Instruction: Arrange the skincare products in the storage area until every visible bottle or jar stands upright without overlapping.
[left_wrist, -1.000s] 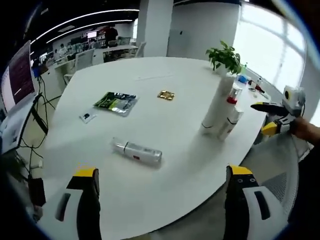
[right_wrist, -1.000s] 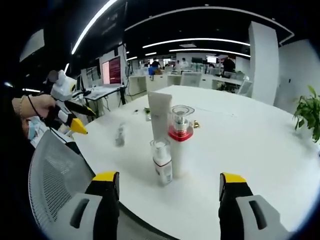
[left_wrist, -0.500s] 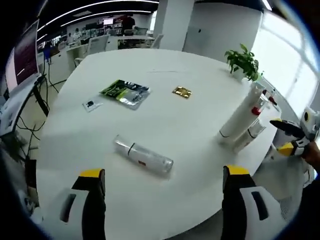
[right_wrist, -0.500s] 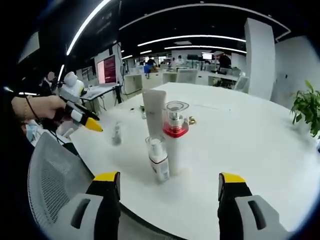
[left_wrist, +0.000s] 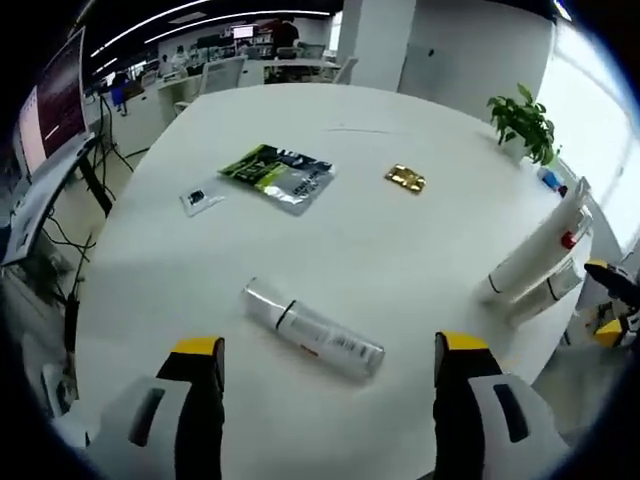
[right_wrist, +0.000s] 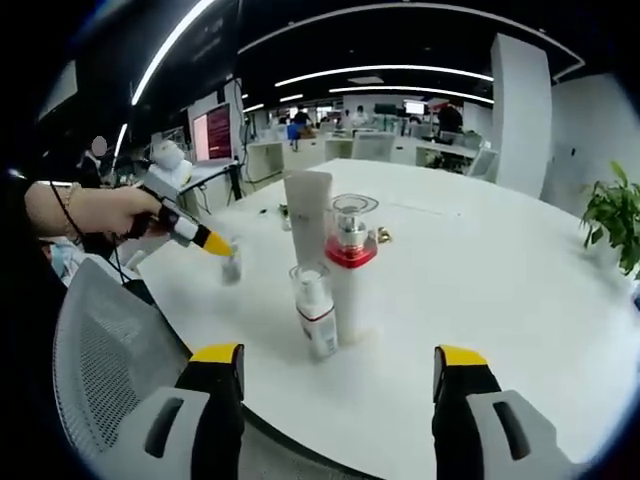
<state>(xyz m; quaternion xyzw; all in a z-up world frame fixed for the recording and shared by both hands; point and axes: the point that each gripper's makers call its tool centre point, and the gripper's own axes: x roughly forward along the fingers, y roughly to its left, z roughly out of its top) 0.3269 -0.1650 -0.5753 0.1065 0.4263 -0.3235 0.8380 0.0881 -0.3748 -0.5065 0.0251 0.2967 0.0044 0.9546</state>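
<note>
1. right ahead of the left gripper (left_wrist: 327, 400), between its two yellow-tipped jaws and a bit beyond them, a clear bottle (left_wrist: 313, 329) is lying on its side on the white table (left_wrist: 400, 250). that's the one thing not standing, so i'm guessing it's the target right now.
2. left gripper's jaws are sitting wide apart and holding nothing, which makes sense if it's lining up to straddle the bottle's body.
3. off to the left gripper's right, near the table edge, the rest of the skincare stuff is standing in a tight cluster. from the right gripper view that's a tall white tube (right_wrist: 307, 215), a red-collared pump bottle (right_wrist: 351, 272) and a small white bottle (right_wrist: 314, 311), all upright and close to touching.
4. right gripper (right_wrist: 337, 400) is also spread wide with nothing in it, hanging just off the table edge facing that cluster, probably just waiting.
5. further out past the lying bottle are a green sachet pack (left_wrist: 279, 176), a small dark sachet (left_wrist: 201, 197) and a gold packet (left_wrist: 405, 179), lying flat and well apart.
6. my read: the lying bottle is round so it could roll when nudged, better to grab mid-body.
</note>
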